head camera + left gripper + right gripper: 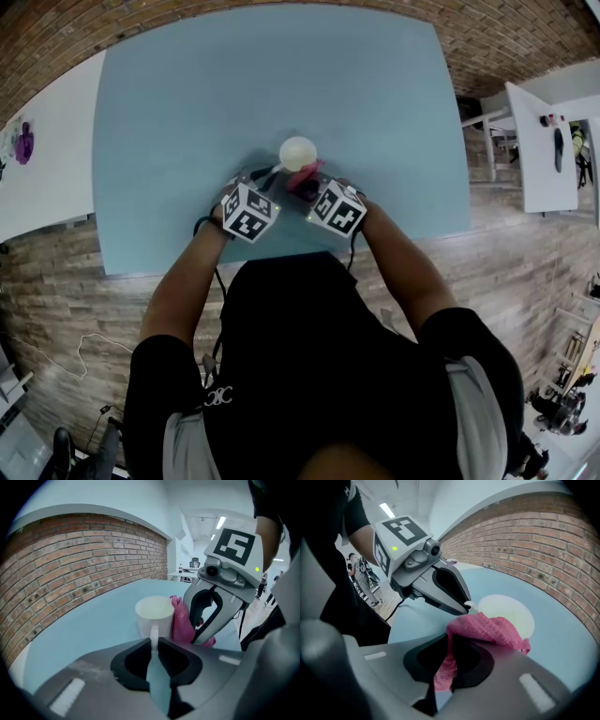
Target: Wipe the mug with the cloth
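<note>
A white mug (298,152) stands upright on the light blue table (187,112), just beyond both grippers. My left gripper (153,641) is shut on the mug's handle (153,631), which shows as a thin white strip between its jaws. My right gripper (450,663) is shut on a pink cloth (487,630). The cloth is pressed against the near side of the mug (506,611), beside the handle. In the head view the cloth (302,180) shows between the two marker cubes. The mug's inside looks empty.
White tables stand to the left (47,178) and right (539,150) of the blue one; the left one carries a purple thing (23,142). The table's near edge (281,258) runs close under my forearms. Brick-patterned floor surrounds it.
</note>
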Motion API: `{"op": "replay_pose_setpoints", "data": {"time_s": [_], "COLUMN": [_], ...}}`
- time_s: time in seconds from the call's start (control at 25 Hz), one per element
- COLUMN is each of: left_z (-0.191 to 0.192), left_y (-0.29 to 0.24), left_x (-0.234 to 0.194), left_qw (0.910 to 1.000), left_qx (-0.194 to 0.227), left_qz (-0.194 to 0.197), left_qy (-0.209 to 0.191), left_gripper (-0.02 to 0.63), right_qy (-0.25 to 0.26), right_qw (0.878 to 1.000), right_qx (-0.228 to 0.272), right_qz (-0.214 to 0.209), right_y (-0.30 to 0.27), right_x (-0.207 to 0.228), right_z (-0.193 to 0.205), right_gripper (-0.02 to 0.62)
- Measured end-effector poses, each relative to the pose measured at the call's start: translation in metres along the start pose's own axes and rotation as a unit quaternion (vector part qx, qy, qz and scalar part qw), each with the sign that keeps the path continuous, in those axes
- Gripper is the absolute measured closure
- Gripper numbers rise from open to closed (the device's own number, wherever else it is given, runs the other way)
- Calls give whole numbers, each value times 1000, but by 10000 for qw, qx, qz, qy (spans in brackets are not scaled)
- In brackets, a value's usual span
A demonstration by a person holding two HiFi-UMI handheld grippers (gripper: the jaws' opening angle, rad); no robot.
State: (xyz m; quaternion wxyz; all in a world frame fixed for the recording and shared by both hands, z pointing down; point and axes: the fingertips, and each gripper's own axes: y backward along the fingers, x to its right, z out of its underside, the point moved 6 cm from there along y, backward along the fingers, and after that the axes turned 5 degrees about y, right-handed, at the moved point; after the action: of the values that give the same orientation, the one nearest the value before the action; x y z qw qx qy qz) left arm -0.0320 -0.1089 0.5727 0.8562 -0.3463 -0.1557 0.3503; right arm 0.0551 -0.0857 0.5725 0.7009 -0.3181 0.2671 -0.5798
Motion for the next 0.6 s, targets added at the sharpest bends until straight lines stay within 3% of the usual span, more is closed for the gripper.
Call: {"op": "replay_pose_setpoints", "data": {"time_s": [0.2,0.6], "left_z": [-1,-1], "left_y": [1,4], "left_x": [12,16], "left_qw": [9994,9931], "left_qx": [32,-30], "left_qz": [283,824], "left_qy": [179,832], "left_gripper": [554,557], "right_qy": [80,93], "right_qw": [10000,9987], "right_qx": [-4,-480], "right_qz": [-37,168], "right_y": [-7,-22], "right_x": [-3,2], "right_z": [-3,1], "right_gripper": [555,555]}}
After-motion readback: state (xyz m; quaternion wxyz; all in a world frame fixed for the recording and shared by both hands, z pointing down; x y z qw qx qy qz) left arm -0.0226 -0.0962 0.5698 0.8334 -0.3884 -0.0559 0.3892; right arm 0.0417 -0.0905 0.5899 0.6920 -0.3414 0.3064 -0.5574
